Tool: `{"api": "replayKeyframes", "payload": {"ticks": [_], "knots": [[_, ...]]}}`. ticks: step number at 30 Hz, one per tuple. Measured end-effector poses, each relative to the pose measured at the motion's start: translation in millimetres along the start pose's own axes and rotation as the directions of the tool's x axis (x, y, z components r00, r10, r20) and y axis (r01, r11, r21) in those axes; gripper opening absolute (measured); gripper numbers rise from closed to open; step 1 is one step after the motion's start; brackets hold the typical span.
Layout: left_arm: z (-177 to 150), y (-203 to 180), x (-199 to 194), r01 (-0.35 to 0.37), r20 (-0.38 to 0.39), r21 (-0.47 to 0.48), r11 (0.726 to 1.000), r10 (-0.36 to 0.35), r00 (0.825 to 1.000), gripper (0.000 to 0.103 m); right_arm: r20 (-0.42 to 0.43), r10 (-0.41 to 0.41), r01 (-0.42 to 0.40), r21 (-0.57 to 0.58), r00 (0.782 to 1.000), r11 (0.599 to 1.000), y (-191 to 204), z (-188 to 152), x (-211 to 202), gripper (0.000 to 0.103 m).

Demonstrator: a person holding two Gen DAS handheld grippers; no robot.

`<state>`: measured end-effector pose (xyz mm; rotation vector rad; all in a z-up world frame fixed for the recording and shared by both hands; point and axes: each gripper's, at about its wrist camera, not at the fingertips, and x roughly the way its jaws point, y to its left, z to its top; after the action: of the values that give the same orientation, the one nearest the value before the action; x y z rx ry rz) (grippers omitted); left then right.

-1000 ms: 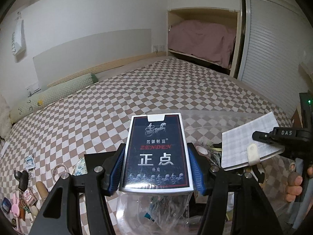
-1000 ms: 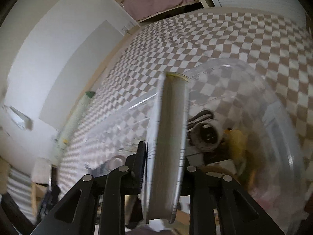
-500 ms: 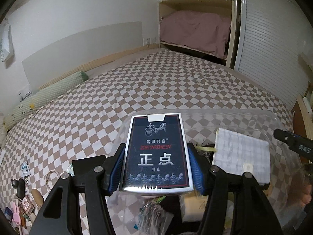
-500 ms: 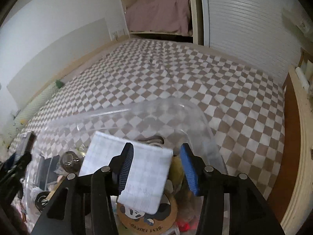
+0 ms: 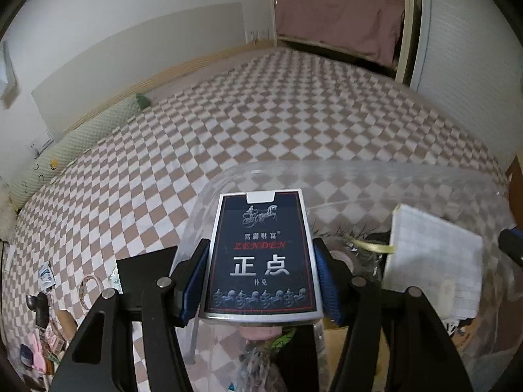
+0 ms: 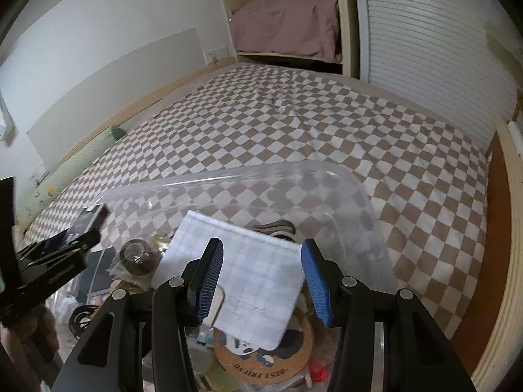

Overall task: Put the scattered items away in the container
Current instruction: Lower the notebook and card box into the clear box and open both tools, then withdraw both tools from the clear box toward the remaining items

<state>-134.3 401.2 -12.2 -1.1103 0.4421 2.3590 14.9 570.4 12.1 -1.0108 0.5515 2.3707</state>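
Observation:
My left gripper (image 5: 261, 274) is shut on a dark blue box of playing cards (image 5: 261, 228), with its blue pads pressed on the box's long sides. It hangs over the left part of the clear plastic container (image 5: 359, 170). A white checked notebook (image 6: 255, 281) lies flat in the container (image 6: 294, 170) on top of other items. My right gripper (image 6: 263, 250) stands open just above the notebook, its pads clear of it. The notebook (image 5: 431, 261) also shows in the left wrist view. In the right wrist view the left gripper (image 6: 65, 245) with the card box (image 6: 88, 219) is at the left.
The container holds a cork coaster (image 6: 271, 362), a dark tape roll (image 6: 137, 254) and several small items. Loose bits (image 5: 42, 326) and a tape ring (image 5: 88, 290) lie on the checked bedspread (image 5: 294, 114) at bottom left. A green bolster (image 5: 81, 140) lines the wall. The wooden bed edge (image 6: 503, 261) runs at the right.
The right gripper opened and let go of the notebook, which now lies flat in the container; the wrist rolled upright. The left gripper carried the card box forward over the container.

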Motion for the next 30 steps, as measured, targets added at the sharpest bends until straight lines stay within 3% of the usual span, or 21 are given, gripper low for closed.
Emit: {"api": "replayKeyframes", "payload": {"ticks": [6,14,16,17,20,21,24,25,30], "knots": [[3.5,7.5,-5.2,0.017,0.015,-0.026,1.000,-0.017,1.000,0.060,0.003,0.002,-0.002,-0.020,1.000,1.000,6.6,-0.8,-1.3,0.050],[-2.4,3.5,-10.6,-0.001,0.020,0.011,1.000,0.000,1.000,0.061,0.002,0.014,-0.014,-0.046,1.000,0.999,14.9,-4.2,-5.4,0.050],[-5.5,2.1,-13.3,0.000,0.025,0.014,1.000,-0.001,1.000,0.078,0.005,0.012,-0.012,-0.059,1.000,0.998,16.9,-4.8,-6.9,0.050],[-6.5,1.6,-15.0,-0.001,0.034,0.015,1.000,0.000,0.999,0.091,0.008,0.006,-0.006,-0.066,1.000,0.998,17.6,-5.1,-7.5,0.050],[-8.6,0.2,-22.8,0.020,0.061,0.022,1.000,-0.021,0.998,0.095,0.023,-0.019,0.021,-0.077,1.000,0.997,17.5,-5.8,-9.2,0.050],[-9.4,-0.1,-25.2,0.032,0.063,0.021,0.999,-0.034,0.997,0.098,0.030,-0.027,0.030,-0.078,0.999,0.996,16.9,-6.0,-9.6,0.053],[-12.2,0.1,-32.8,0.046,0.071,0.023,0.999,-0.047,0.996,0.103,0.054,-0.042,0.045,-0.068,0.998,0.997,14.5,-8.9,-13.8,0.091],[-13.2,0.0,-35.2,0.046,0.074,0.025,0.999,-0.047,0.996,0.103,0.068,-0.043,0.048,-0.064,0.997,0.997,13.8,-10.4,-16.6,0.096],[-19.6,1.1,-40.7,0.034,0.059,0.030,0.999,-0.036,0.998,0.103,0.080,-0.059,0.065,-0.071,0.995,0.995,13.4,-13.8,-22.2,0.098]]}}
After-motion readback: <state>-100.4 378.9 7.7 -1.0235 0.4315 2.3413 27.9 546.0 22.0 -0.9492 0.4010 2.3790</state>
